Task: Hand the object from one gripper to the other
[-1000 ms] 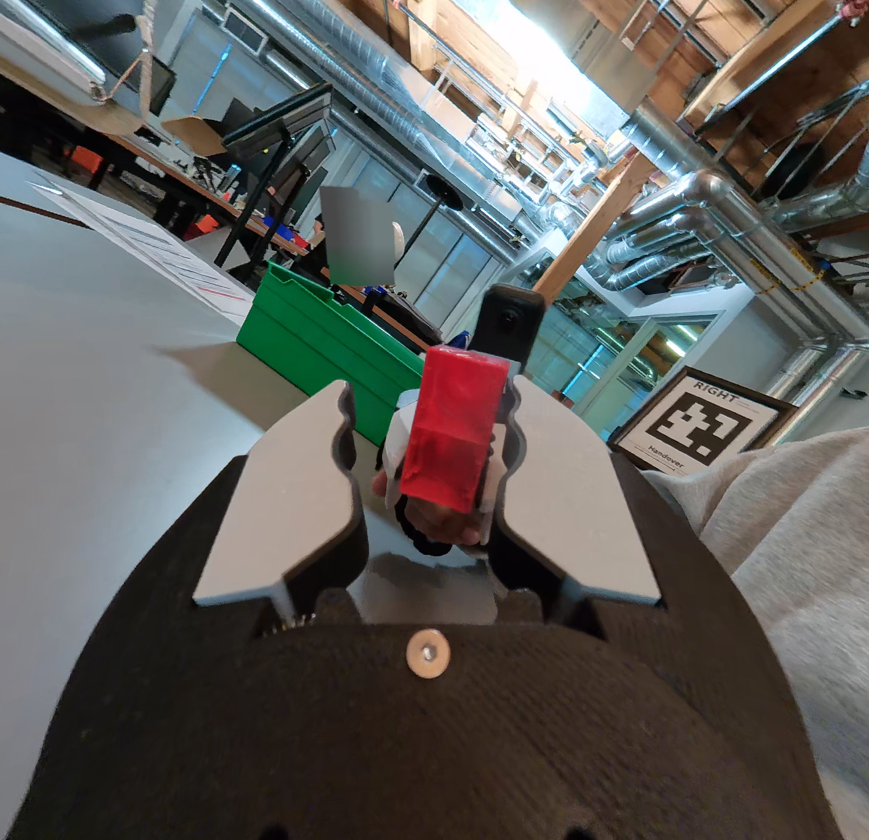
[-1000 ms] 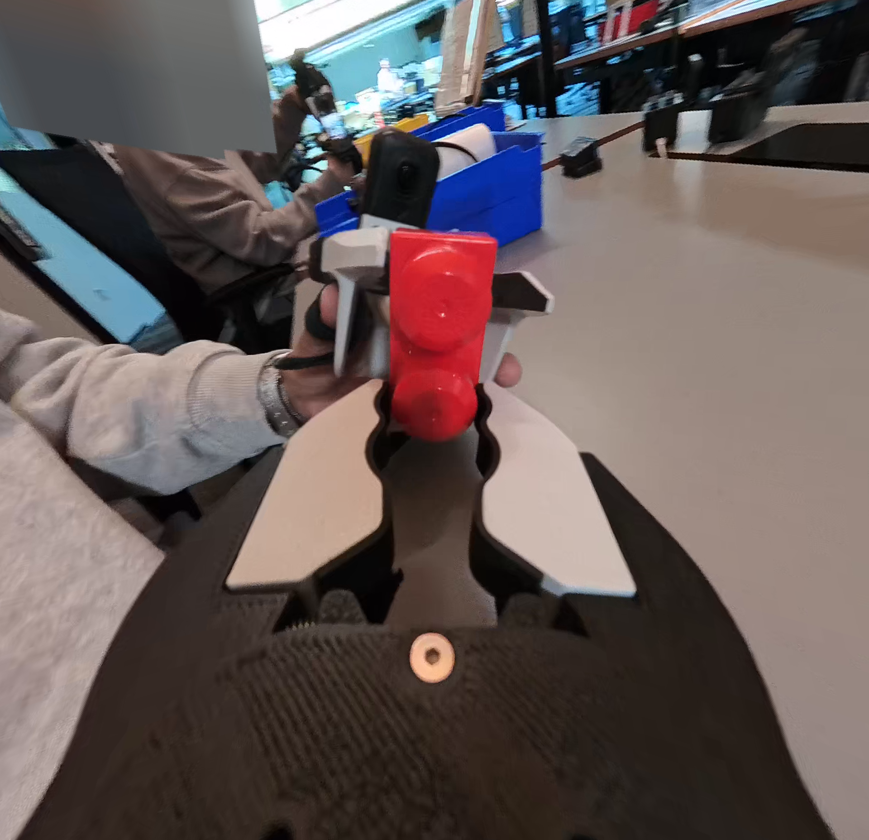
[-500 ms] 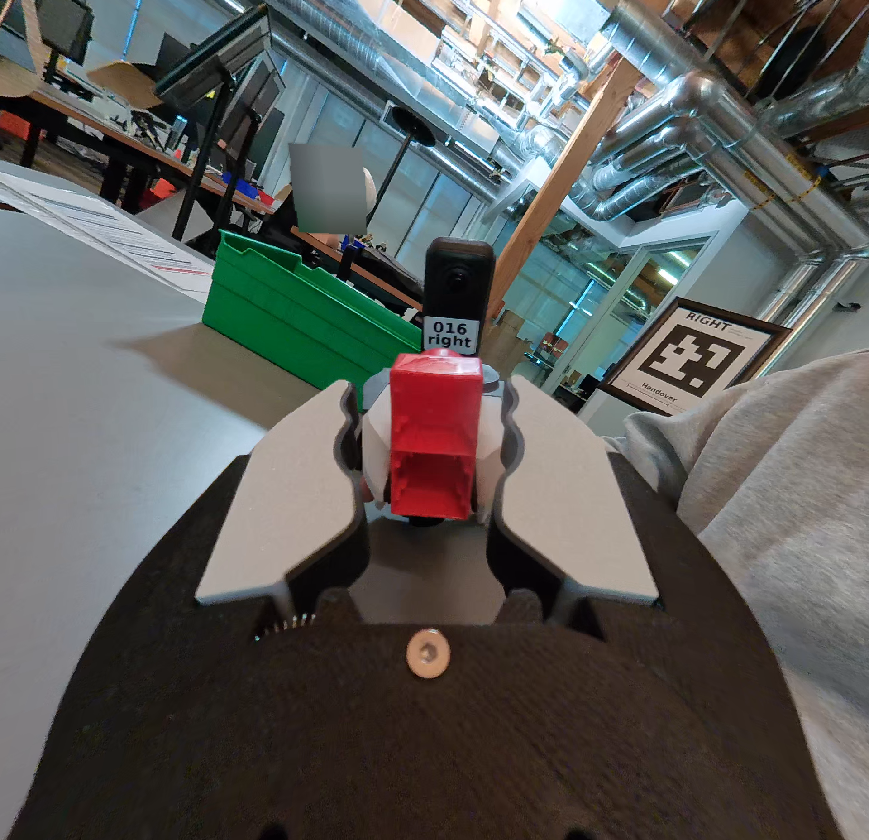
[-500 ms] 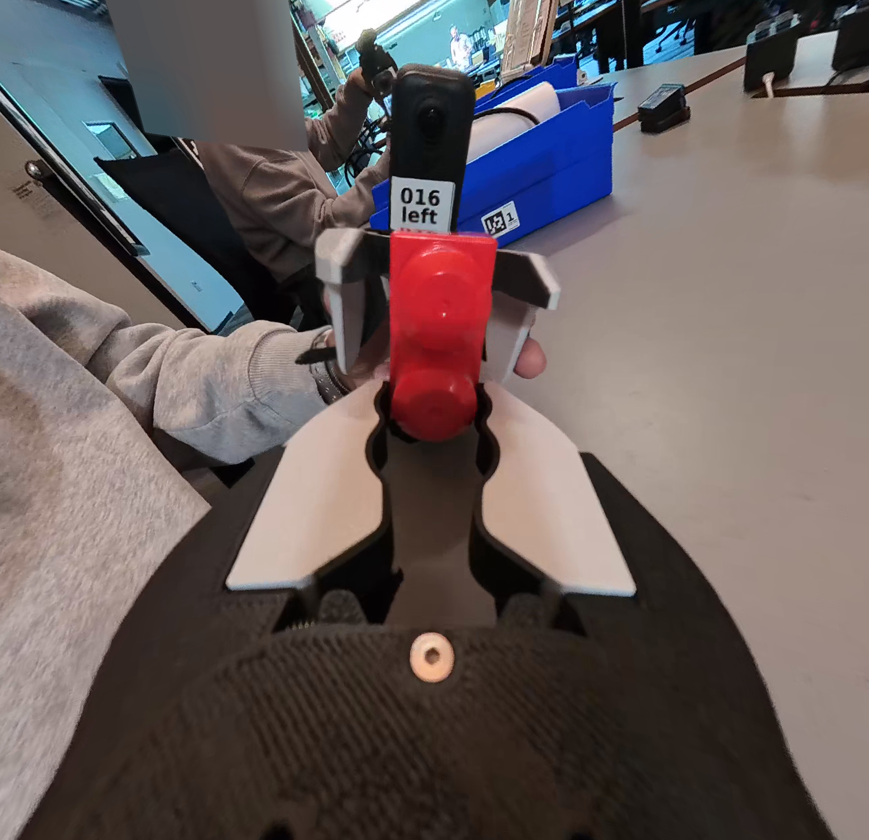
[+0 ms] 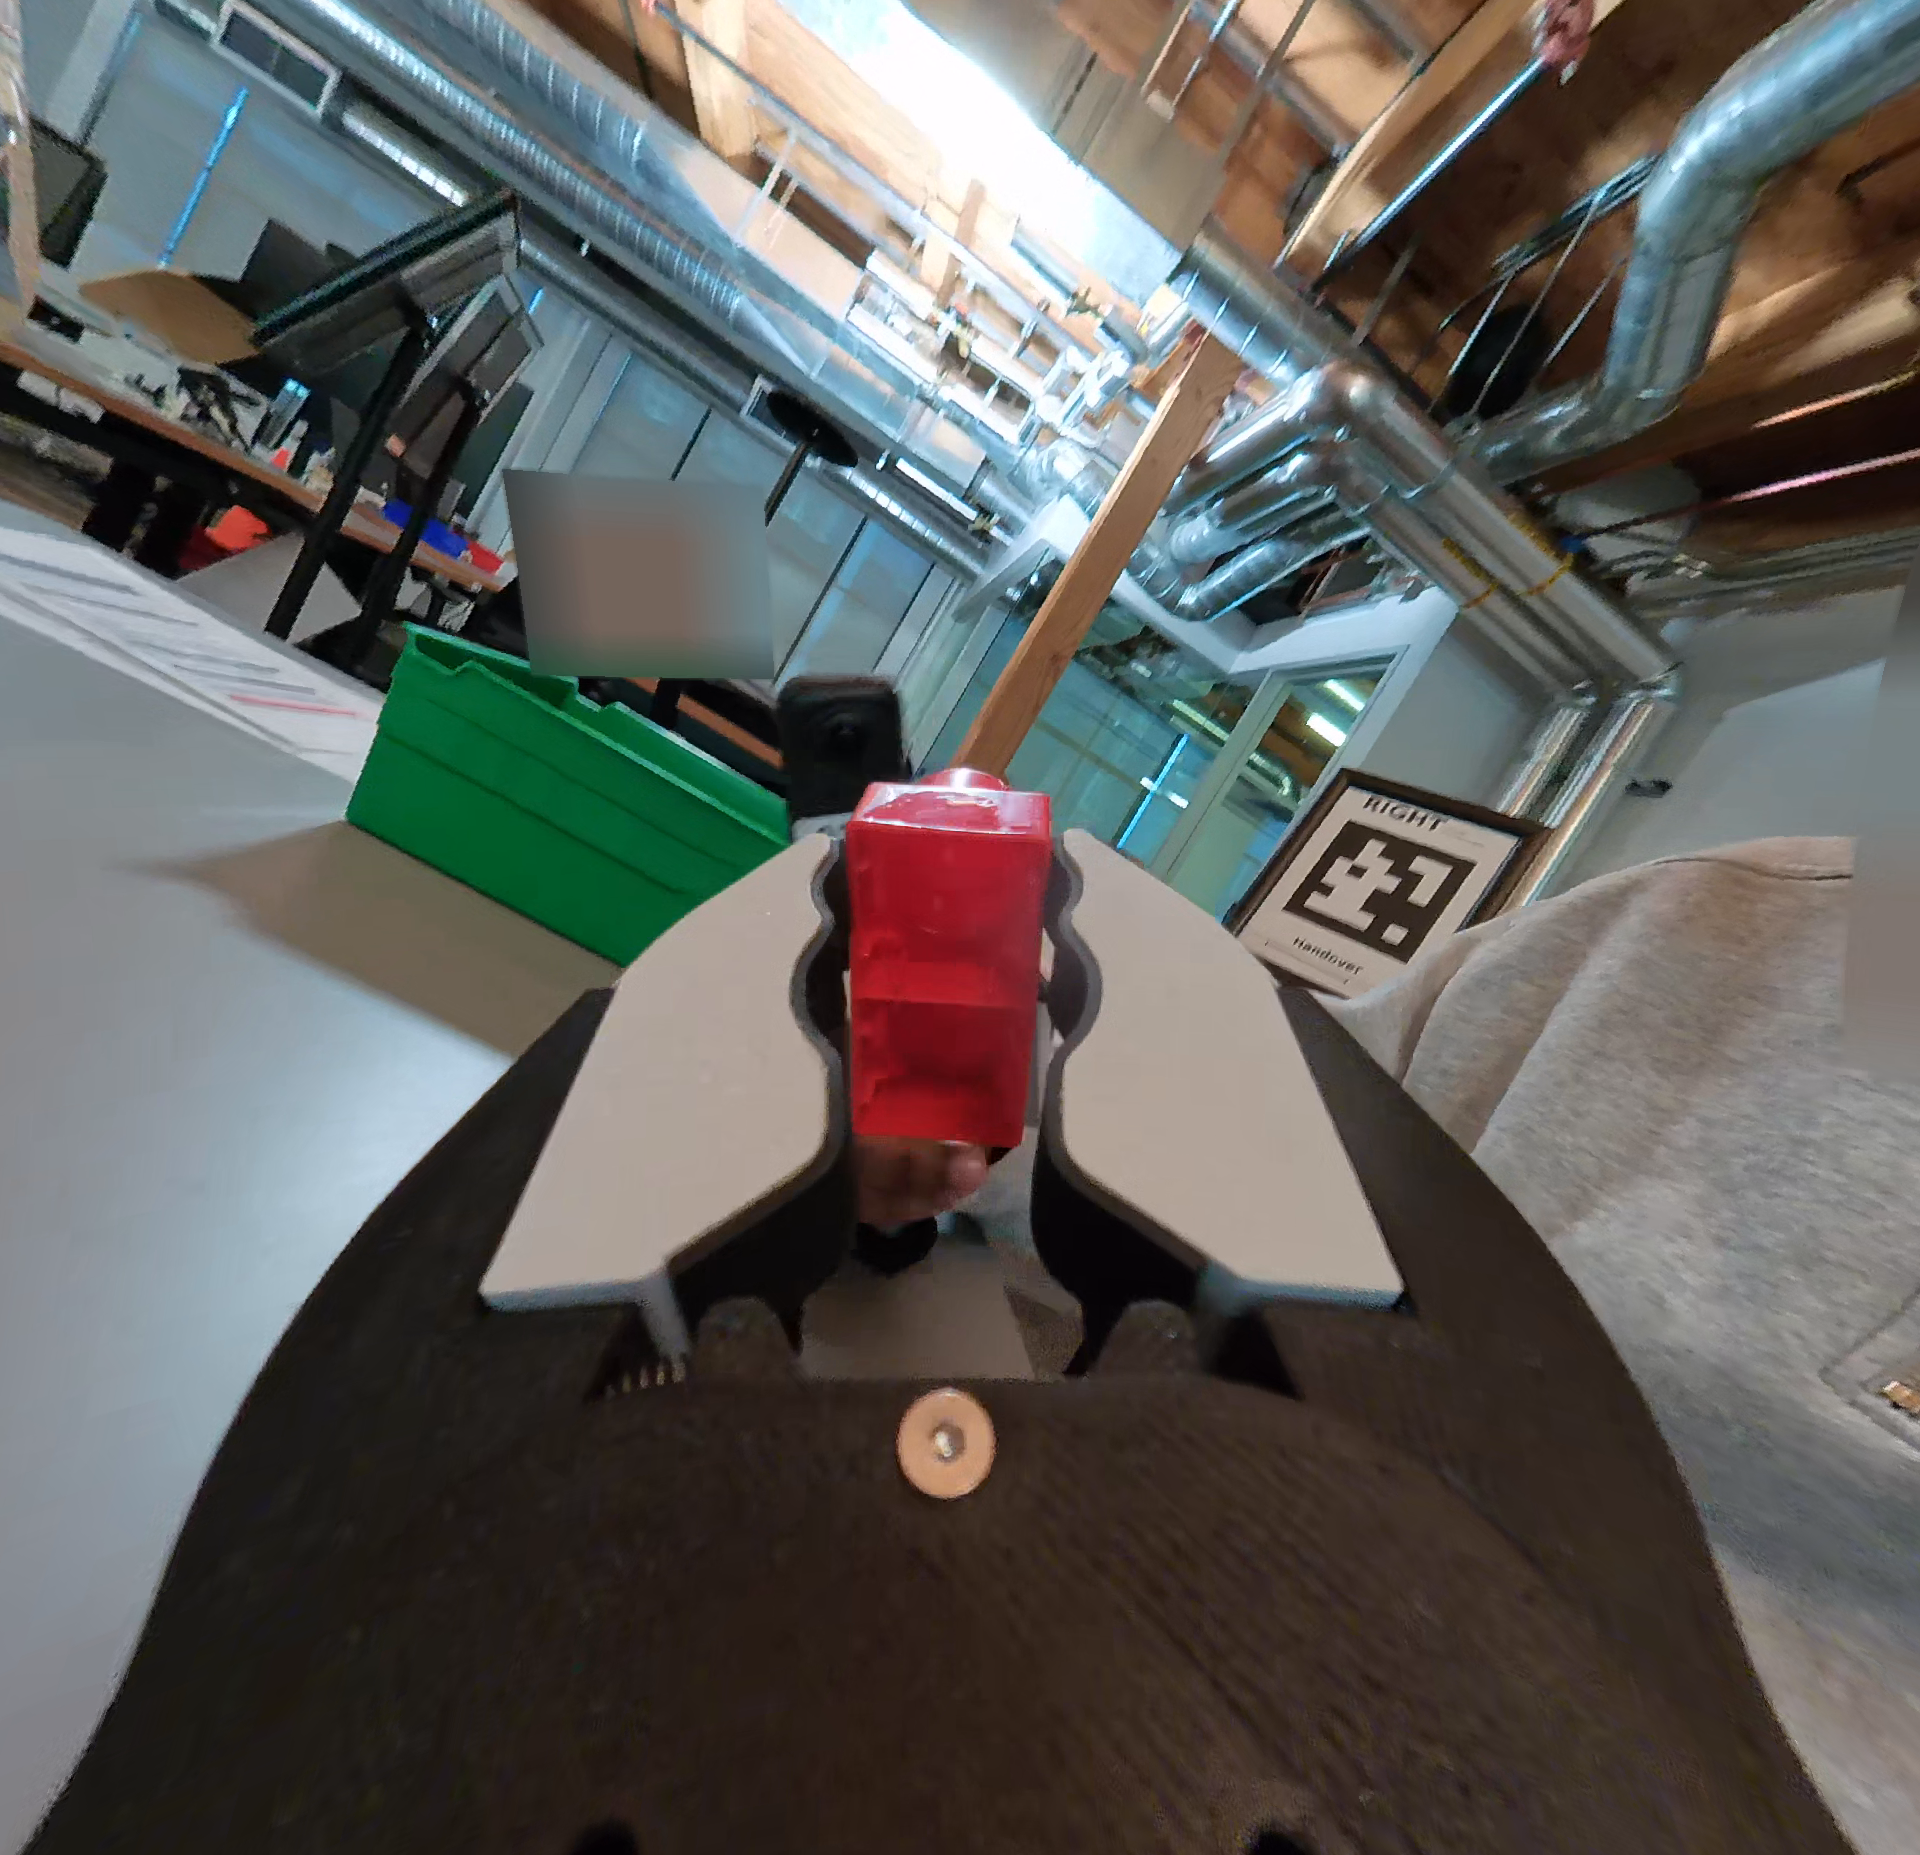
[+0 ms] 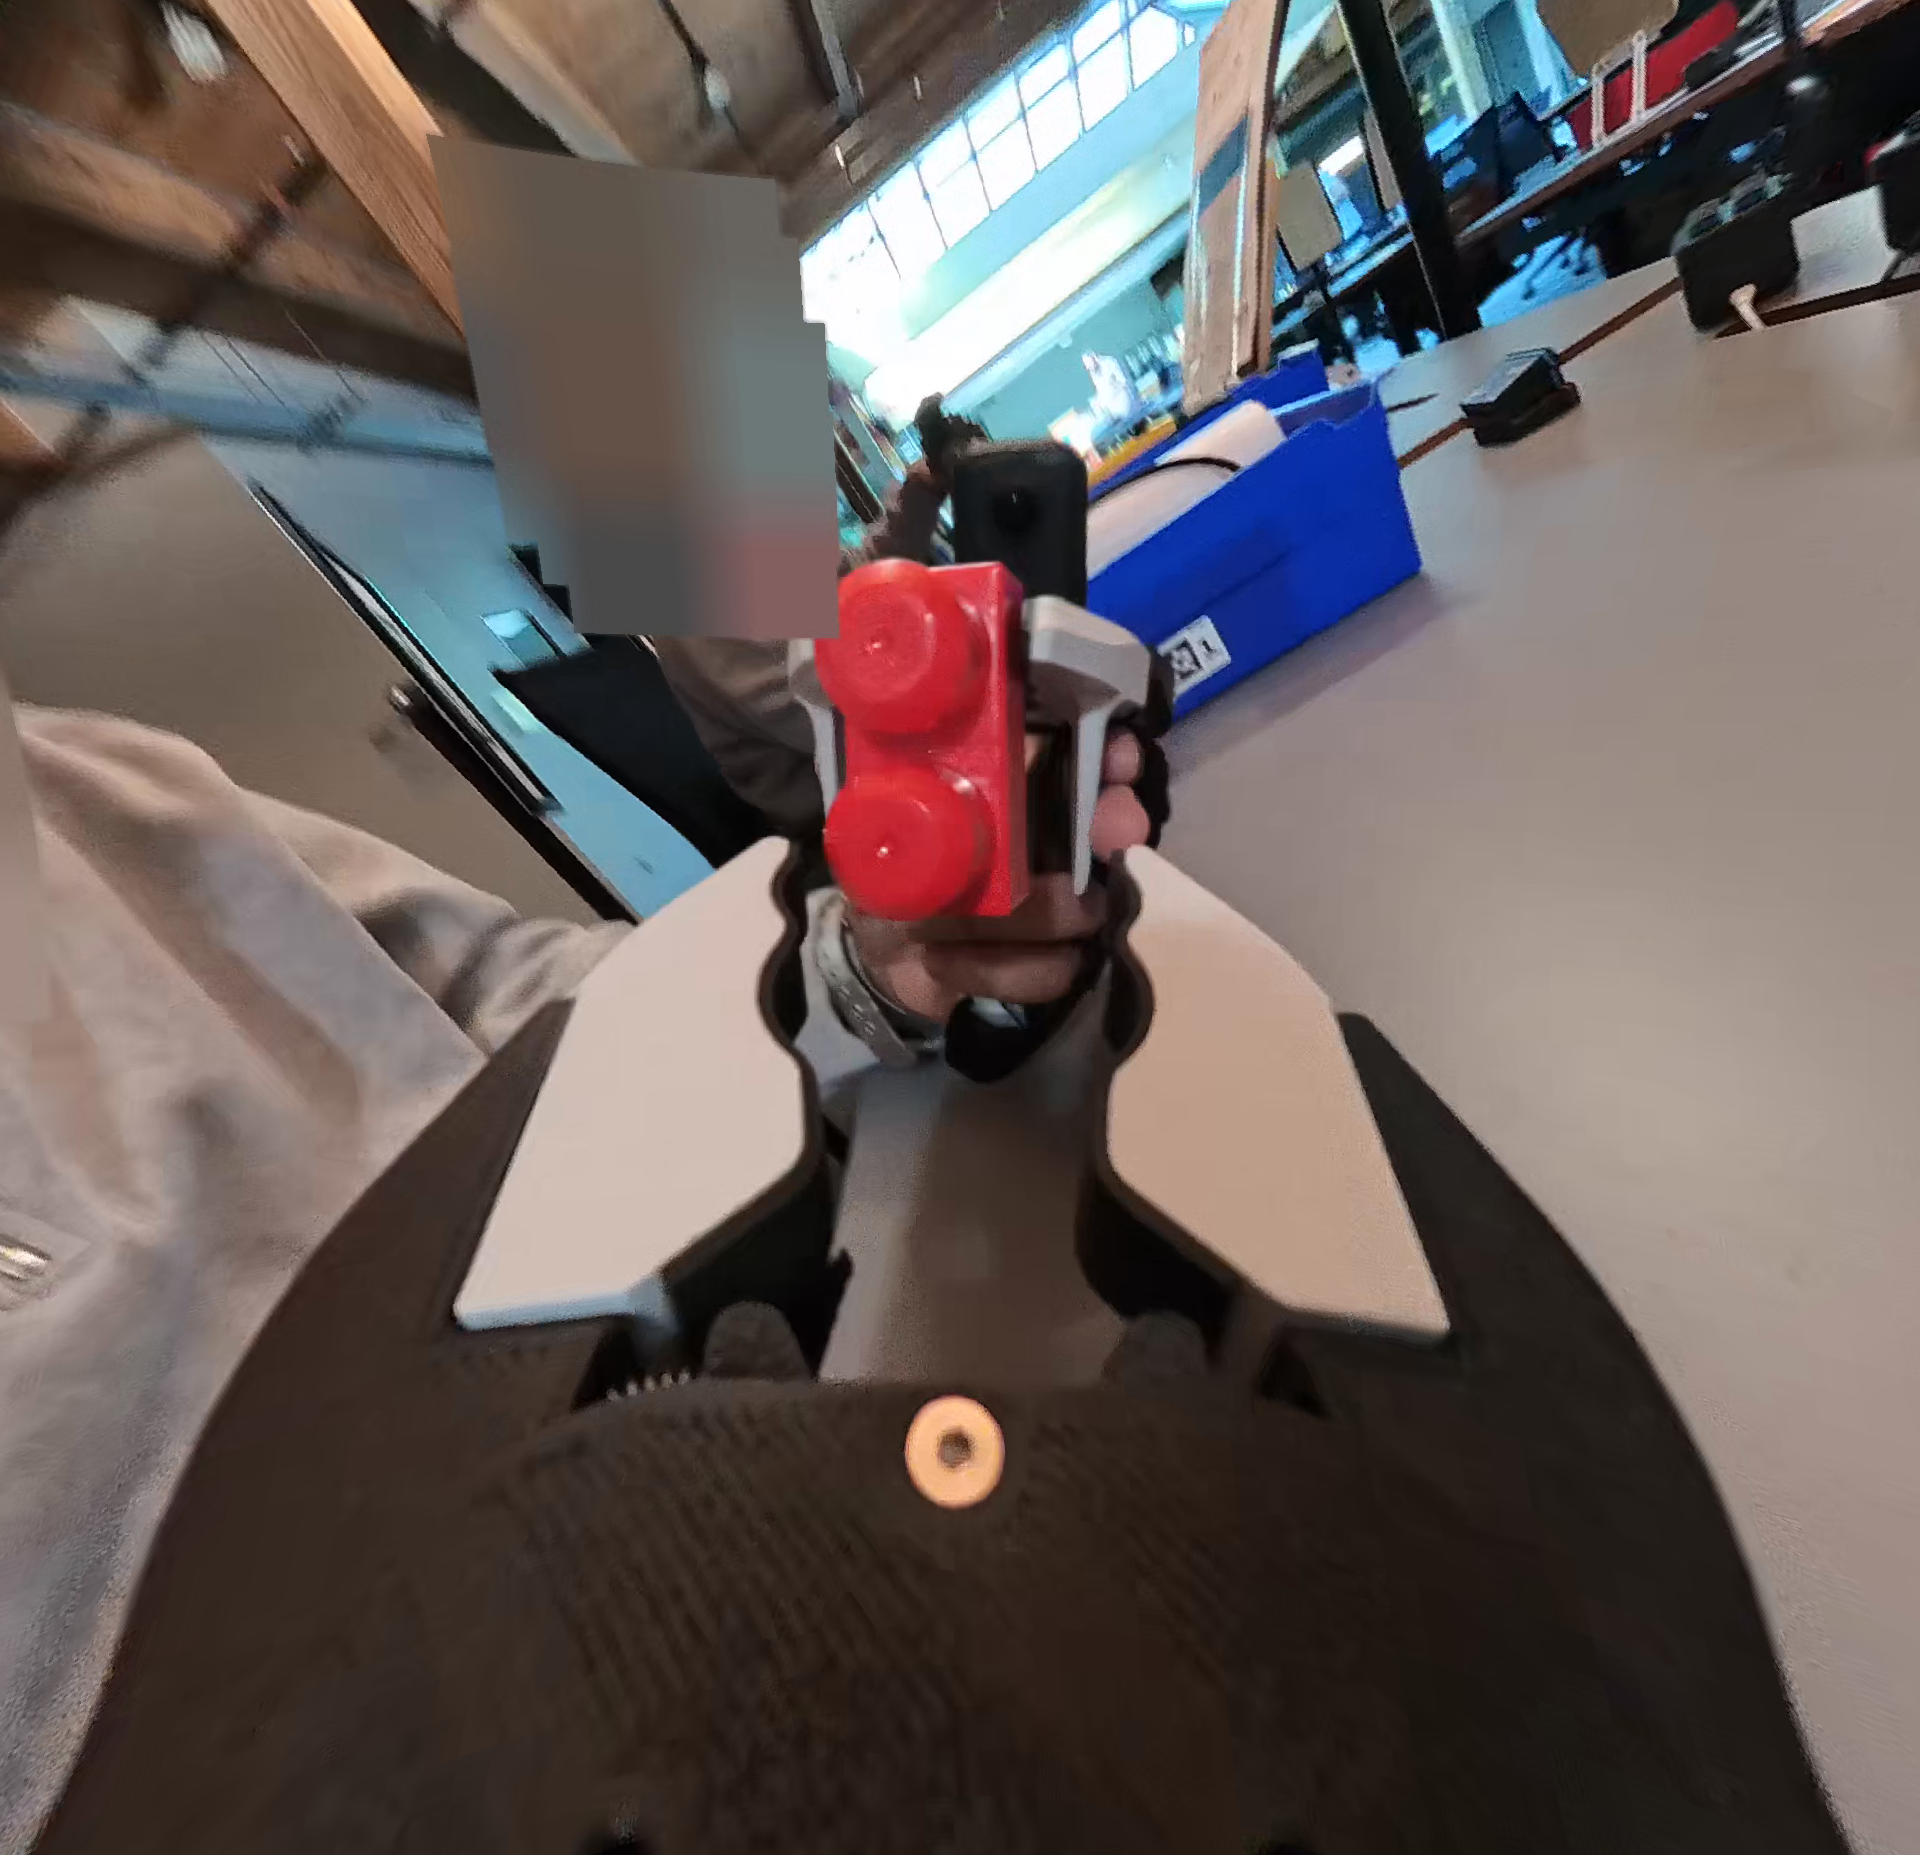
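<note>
A red two-stud brick sits upright between the fingertips of my left gripper, which is shut on its sides. In the right wrist view the brick shows stud side on, held in the left gripper's grey fingers above the table. My right gripper is open and empty. Its fingertips stand just below and in front of the brick, apart from it. In the left wrist view only the right gripper's black camera shows behind the brick.
A green bin stands on the grey table behind the left gripper. A framed marker board leans at the right. A blue bin and small black devices sit farther off. Grey sleeves flank both views. My right fingertips sit around 4 cm from my left ones.
The left gripper has shut on the red brick. The right gripper, which held it before, has opened and drawn back, so the brick is now in the left gripper.
</note>
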Demonstrator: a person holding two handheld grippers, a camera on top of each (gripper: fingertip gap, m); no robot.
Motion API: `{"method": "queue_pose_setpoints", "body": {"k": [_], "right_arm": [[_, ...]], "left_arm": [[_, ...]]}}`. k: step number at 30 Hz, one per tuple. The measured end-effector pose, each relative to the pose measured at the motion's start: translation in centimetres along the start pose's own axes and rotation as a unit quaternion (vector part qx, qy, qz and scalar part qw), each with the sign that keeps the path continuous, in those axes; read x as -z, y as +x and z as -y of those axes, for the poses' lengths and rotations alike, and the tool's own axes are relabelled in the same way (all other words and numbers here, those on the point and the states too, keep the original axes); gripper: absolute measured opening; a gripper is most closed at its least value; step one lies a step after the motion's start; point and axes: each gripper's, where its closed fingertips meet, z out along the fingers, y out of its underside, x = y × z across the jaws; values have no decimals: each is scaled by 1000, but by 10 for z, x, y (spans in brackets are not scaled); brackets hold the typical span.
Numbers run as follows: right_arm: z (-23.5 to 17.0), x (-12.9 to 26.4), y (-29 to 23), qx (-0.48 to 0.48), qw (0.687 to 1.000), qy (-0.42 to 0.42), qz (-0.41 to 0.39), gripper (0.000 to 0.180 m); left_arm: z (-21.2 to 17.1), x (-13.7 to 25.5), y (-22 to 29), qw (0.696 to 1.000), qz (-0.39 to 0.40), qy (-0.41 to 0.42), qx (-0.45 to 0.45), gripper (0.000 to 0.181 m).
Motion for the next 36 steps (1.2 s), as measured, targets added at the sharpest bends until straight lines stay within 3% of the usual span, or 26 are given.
{"method": "queue_pose_setpoints", "body": {"k": [7,10,12,14,17,20,23,28,36], "right_arm": [[8,-3,-9,-168,979,61,97,67],[1,-12,-4,-93,994,49,33,69],[3,-11,7,44,996,41,-69,70],[15,-2,13,230,956,32,-177,74],[26,8,7,462,842,-17,-277,71],[23,4,2,590,739,-59,-321,67],[14,-4,3,646,680,-87,-336,65],[16,-8,-1,679,636,-86,-355,57],[13,-8,2,691,623,-101,-352,46]], "left_arm": [[25,11,3,995,-22,93,21,36],[30,14,0,991,-17,128,39,36],[32,15,-2,985,-20,155,67,36],[32,15,-6,976,-25,186,107,36],[28,16,-12,958,-36,228,170,35],[23,14,-17,947,-37,248,203,36],[19,13,-18,942,-37,254,217,36],[14,12,-22,935,-33,260,237,36],[7,7,-22,934,-35,252,249,36]]}}
